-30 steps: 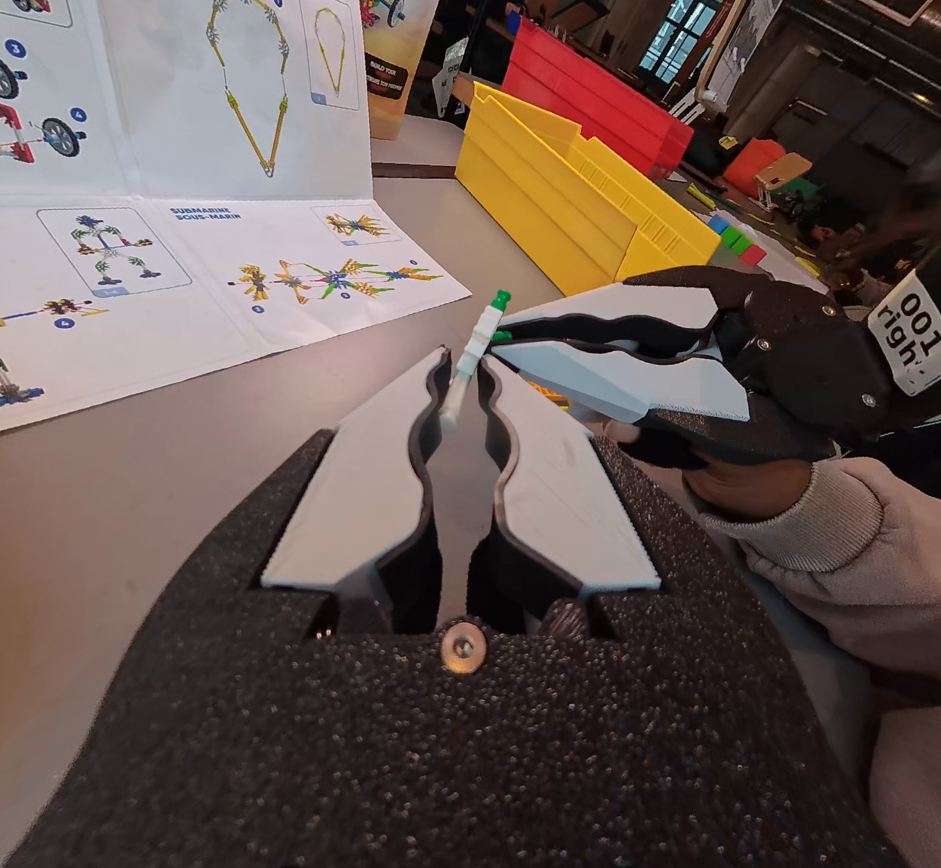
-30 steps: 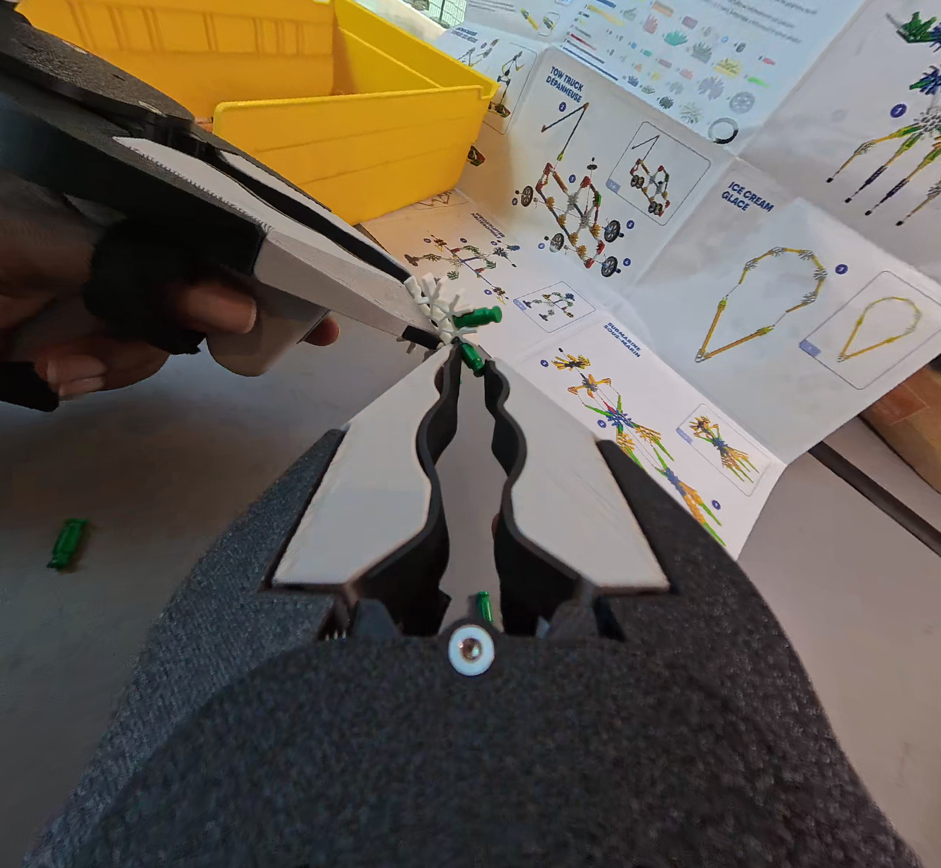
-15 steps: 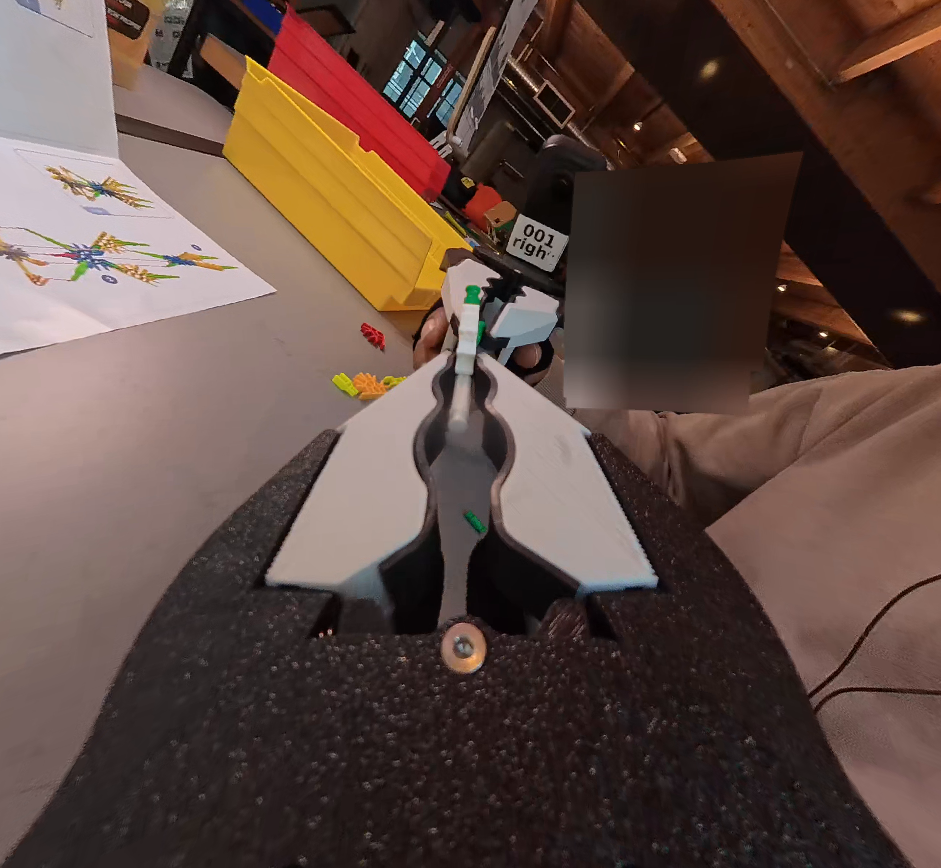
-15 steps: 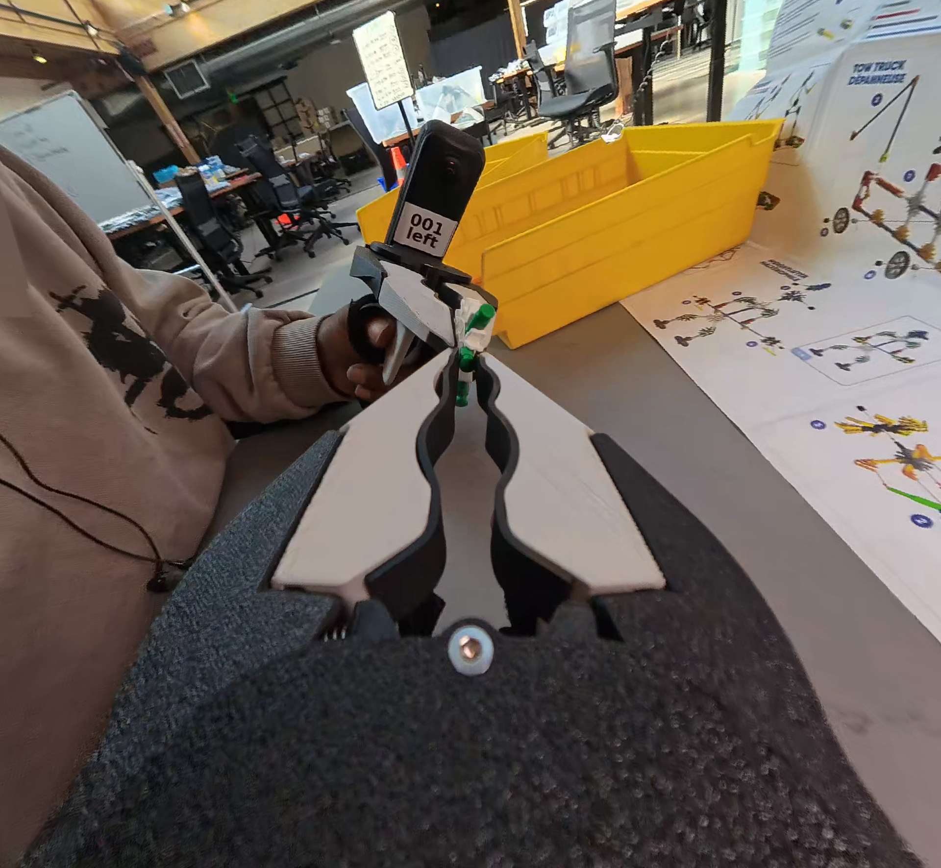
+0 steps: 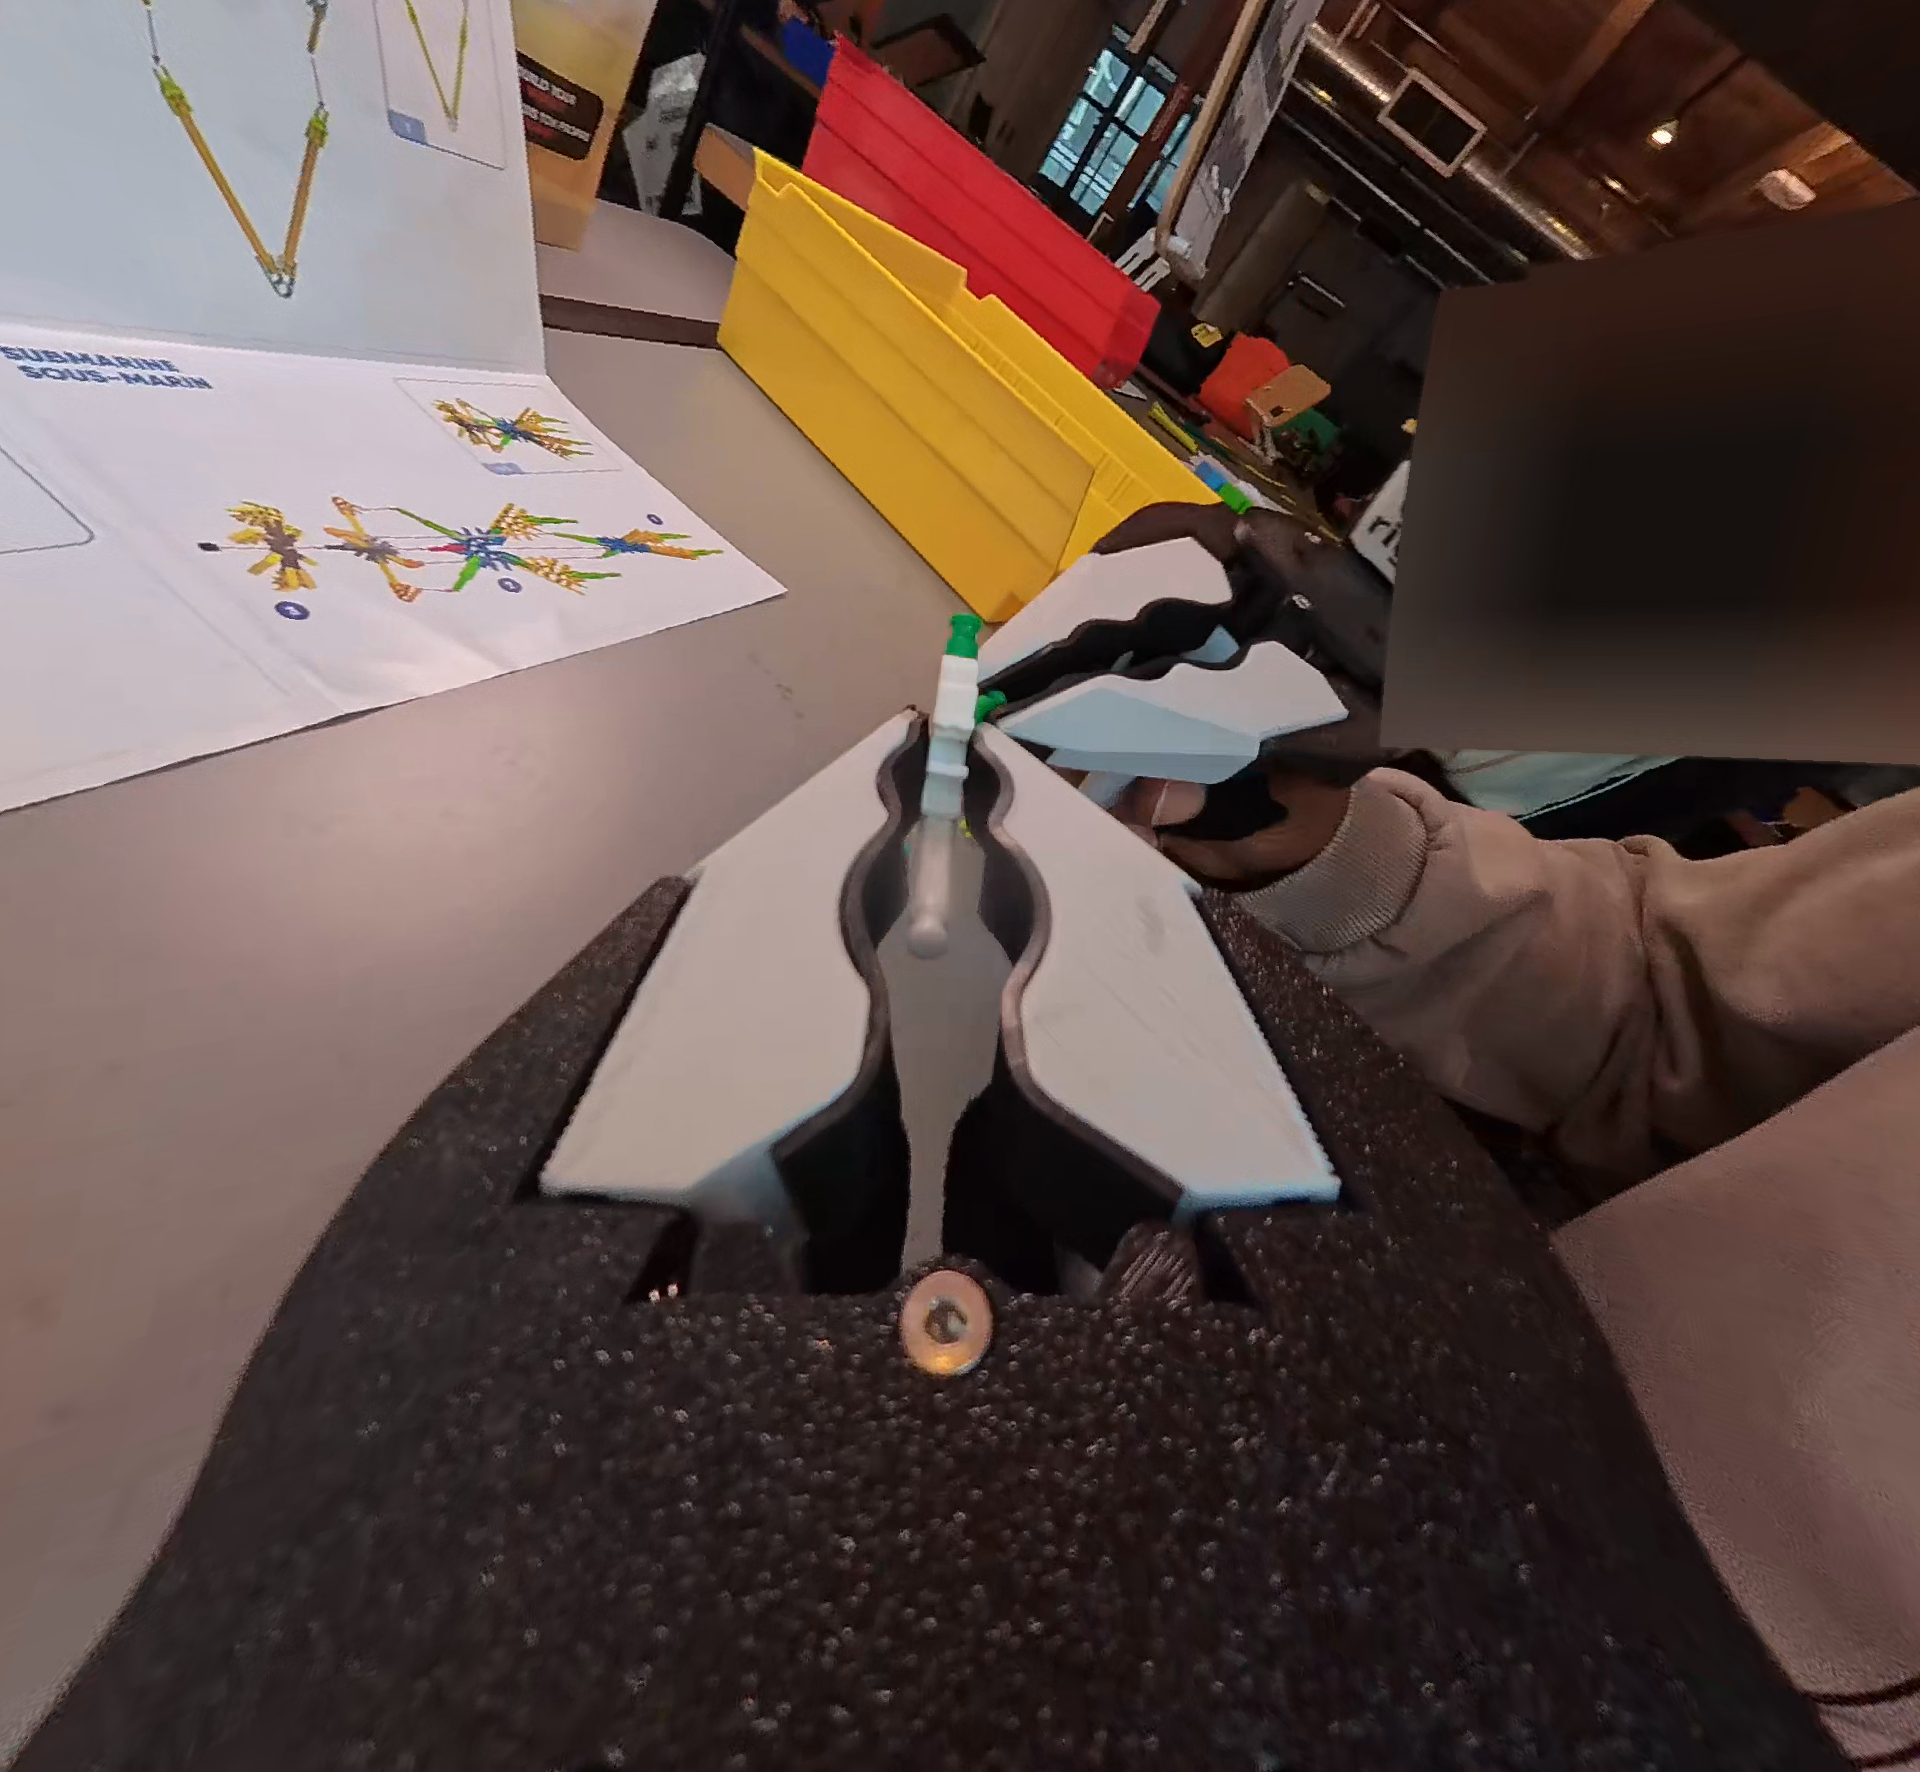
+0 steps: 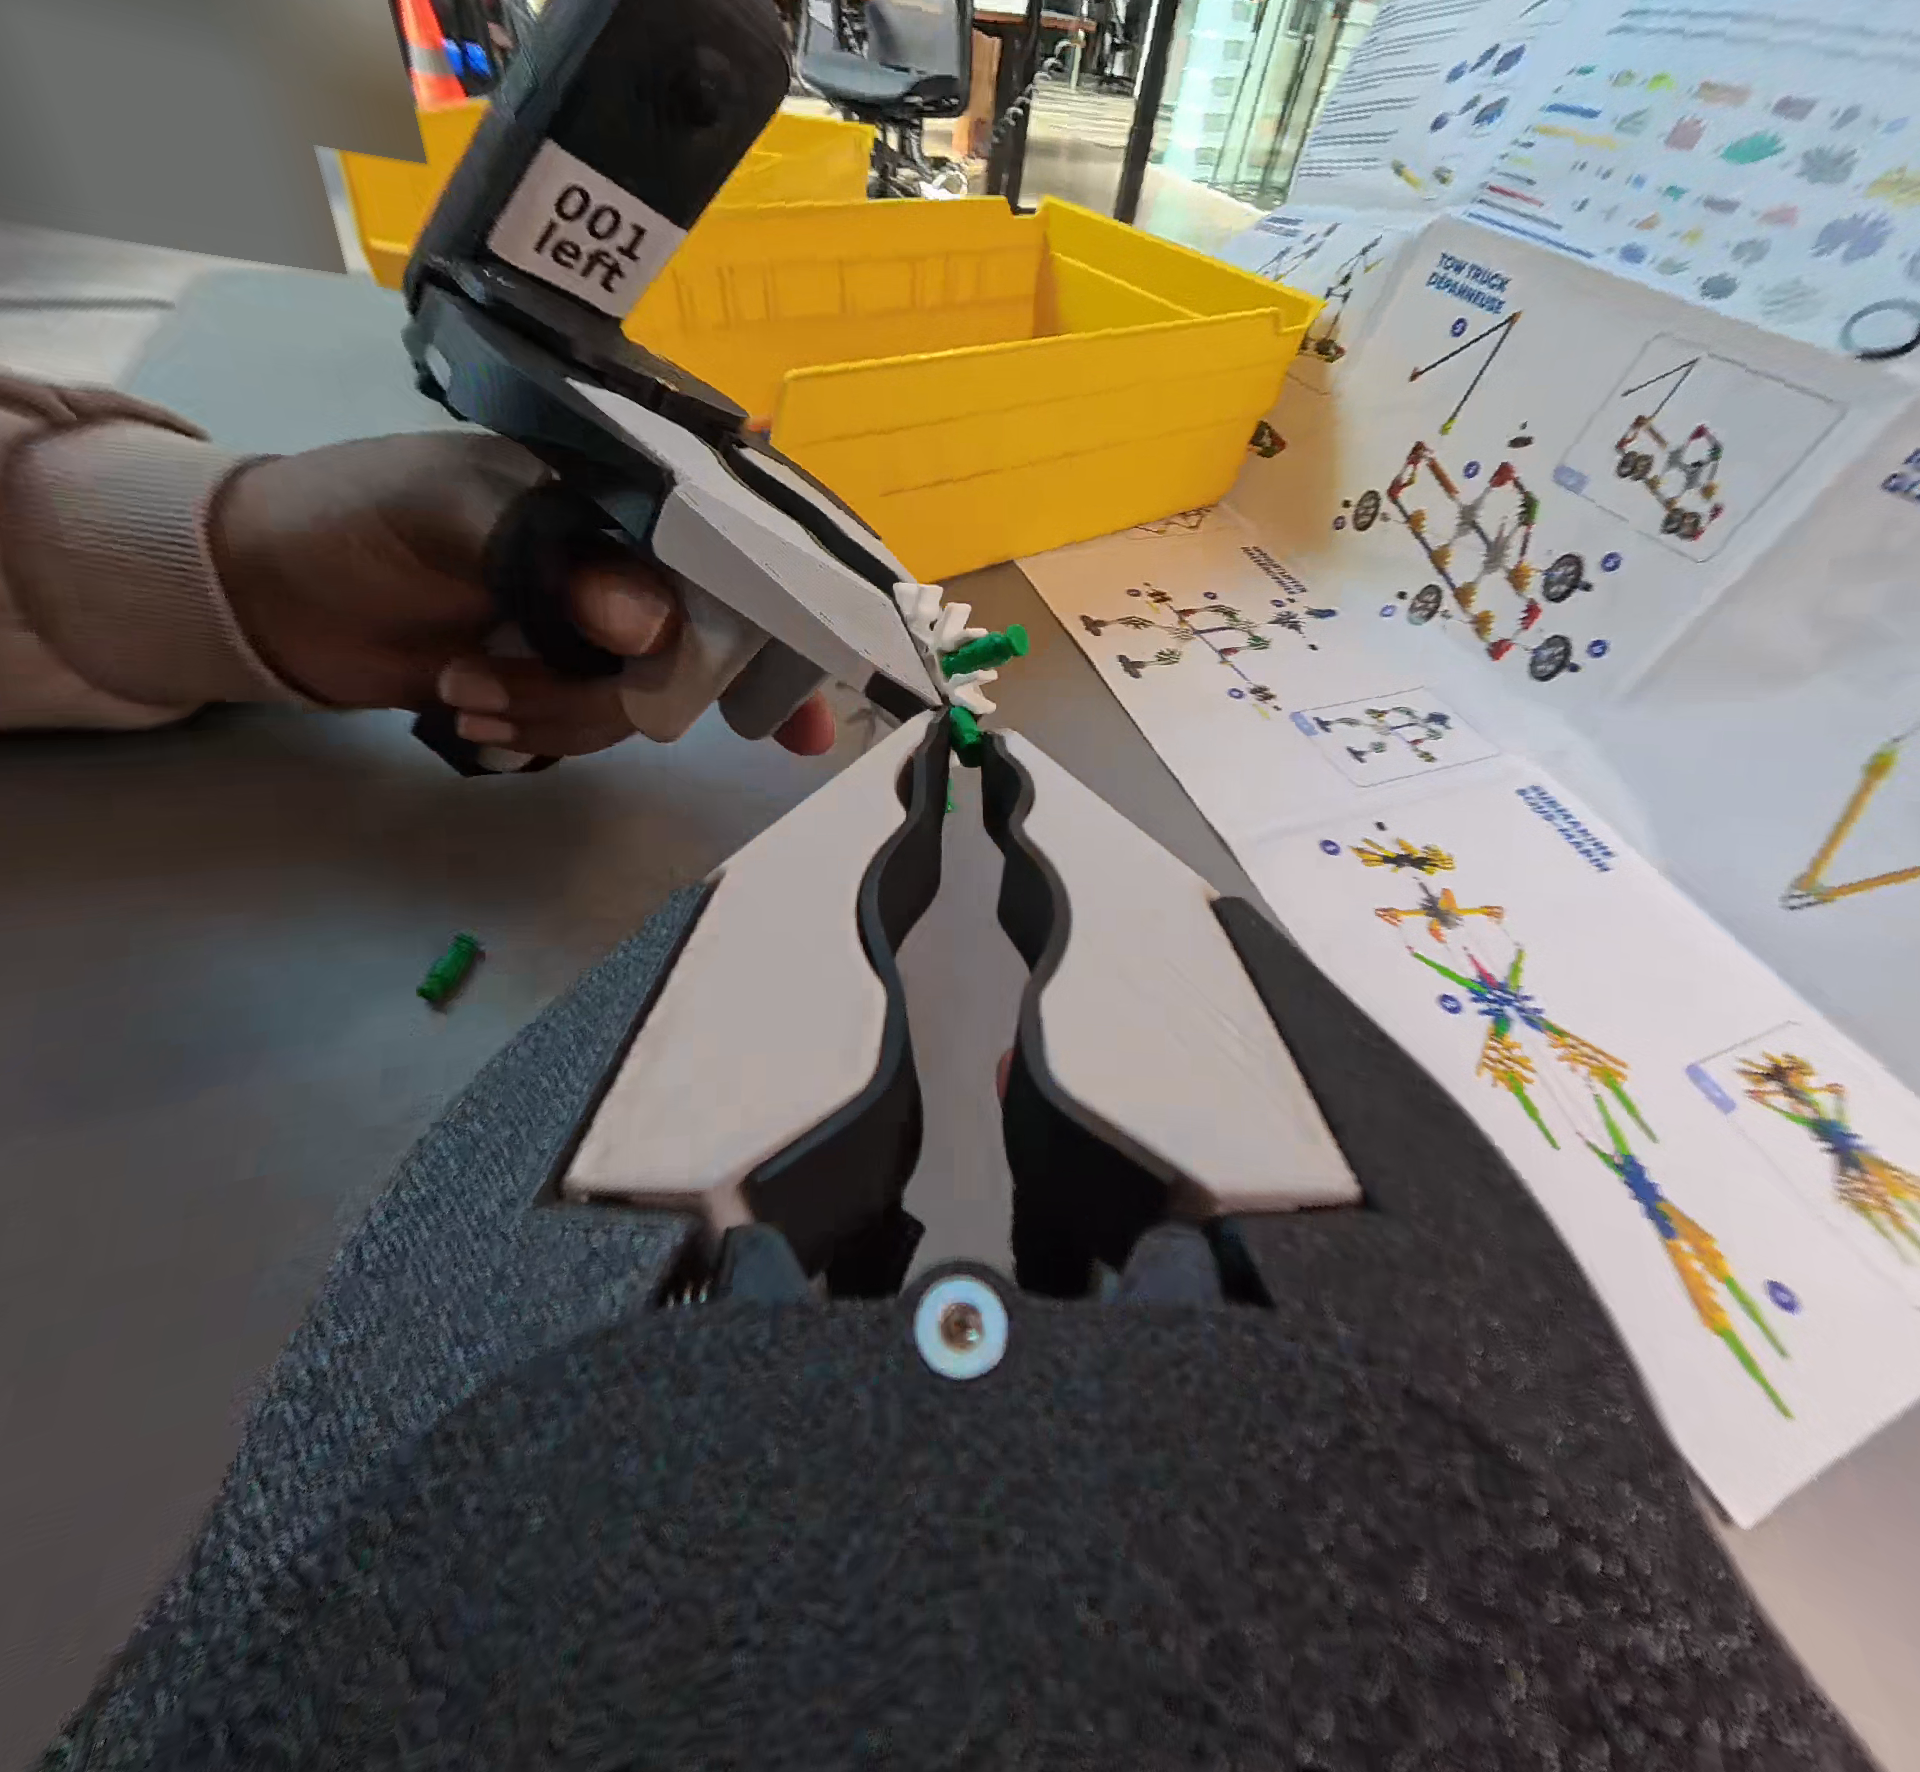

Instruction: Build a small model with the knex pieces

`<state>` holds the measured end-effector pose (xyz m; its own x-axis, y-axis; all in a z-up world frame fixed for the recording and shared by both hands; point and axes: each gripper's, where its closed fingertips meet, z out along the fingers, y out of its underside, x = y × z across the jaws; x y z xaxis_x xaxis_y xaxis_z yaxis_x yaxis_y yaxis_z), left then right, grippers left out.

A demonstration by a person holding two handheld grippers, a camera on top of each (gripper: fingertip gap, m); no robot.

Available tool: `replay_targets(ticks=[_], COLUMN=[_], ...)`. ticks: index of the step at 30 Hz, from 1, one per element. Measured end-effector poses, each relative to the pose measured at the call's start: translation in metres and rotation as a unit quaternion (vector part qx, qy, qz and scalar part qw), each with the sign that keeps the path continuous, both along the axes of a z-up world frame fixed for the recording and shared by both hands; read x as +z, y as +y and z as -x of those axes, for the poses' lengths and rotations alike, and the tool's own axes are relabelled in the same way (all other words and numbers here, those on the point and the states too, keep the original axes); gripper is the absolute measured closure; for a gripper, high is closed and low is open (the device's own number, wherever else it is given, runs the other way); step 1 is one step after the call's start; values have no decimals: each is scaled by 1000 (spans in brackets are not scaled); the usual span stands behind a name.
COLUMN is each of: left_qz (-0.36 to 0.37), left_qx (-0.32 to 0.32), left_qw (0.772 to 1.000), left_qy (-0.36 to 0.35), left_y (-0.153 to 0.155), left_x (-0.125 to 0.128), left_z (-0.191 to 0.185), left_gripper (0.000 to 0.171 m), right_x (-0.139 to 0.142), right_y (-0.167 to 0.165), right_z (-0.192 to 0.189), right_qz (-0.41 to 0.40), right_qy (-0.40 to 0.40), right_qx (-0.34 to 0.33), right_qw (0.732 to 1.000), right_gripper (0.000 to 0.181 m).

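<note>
Pinching a white connector [image 5: 950, 683], your left gripper [image 5: 943, 754] has its fingers pressed together on the piece, edge-on in the left wrist view. A pale rod [image 5: 928, 891] plugged into the connector runs back along the gap between the fingers. A green rod [image 6: 982, 652] sticks out from the connector's far side.

Your right gripper [image 6: 961, 748] is also closed, gripping a second short green rod [image 6: 966, 735] right at its tips. That rod's free end sits against the connector's toothed rim; whether it is seated in a slot or only touching cannot be told from either view.

The two grippers meet tip to tip at an angle, held up above the grey table [image 5: 312, 943], your hands wrapped around both handles.

About them:
- a loose green piece [image 6: 449, 967] lies on the table, well apart from both grippers, to the left in the right wrist view;
- a folded instruction sheet [image 6: 1455, 787] with model drawings lies flat and stands up behind;
- a yellow bin [image 6: 1039, 434] sits beyond the grippers;
- a red bin [image 5: 966, 216] stands just behind it.
</note>
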<state>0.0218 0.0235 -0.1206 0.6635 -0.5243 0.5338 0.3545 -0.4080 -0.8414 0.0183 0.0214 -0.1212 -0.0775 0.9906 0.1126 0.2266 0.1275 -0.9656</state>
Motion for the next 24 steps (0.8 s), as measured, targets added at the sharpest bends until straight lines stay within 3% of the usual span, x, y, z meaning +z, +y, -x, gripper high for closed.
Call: replay_targets(ticks=[6,8,10,11,17,20,21,23,24], left_qz=[15,2,15,19,-11,-27,-15,-2,-9], left_qx=[97,82,17,-6,-41,32,39,41,48], left_qw=[995,996,999,999,999,998,998,998,998], left_qy=[-29,-37,-49,-50,7,46,46,45,29], left_y=[6,4,2,0,-9,1,5,9,10], left_x=[0,4,3,4,9,9,5,-4,4], left_z=[6,6,2,4,-1,3,-1,-13,-10], left_gripper=[163,163,156,150,163,166,166,166,166], right_x=[2,6,8,8,19,20,21,20,28], right_y=[6,4,5,7,0,7,-4,1,10], right_z=[2,2,-2,-4,-8,-3,3,11,7], right_qz=[-95,-17,88,98,181,110,75,-68,-63], right_qy=[-5,16,30,29,47,47,43,25,41], right_qx=[-67,-37,8,14,51,-1,-3,-61,-74], right_qw=[993,999,996,995,981,993,996,996,994], right_gripper=[177,177,178,178,178,179,179,178,178])
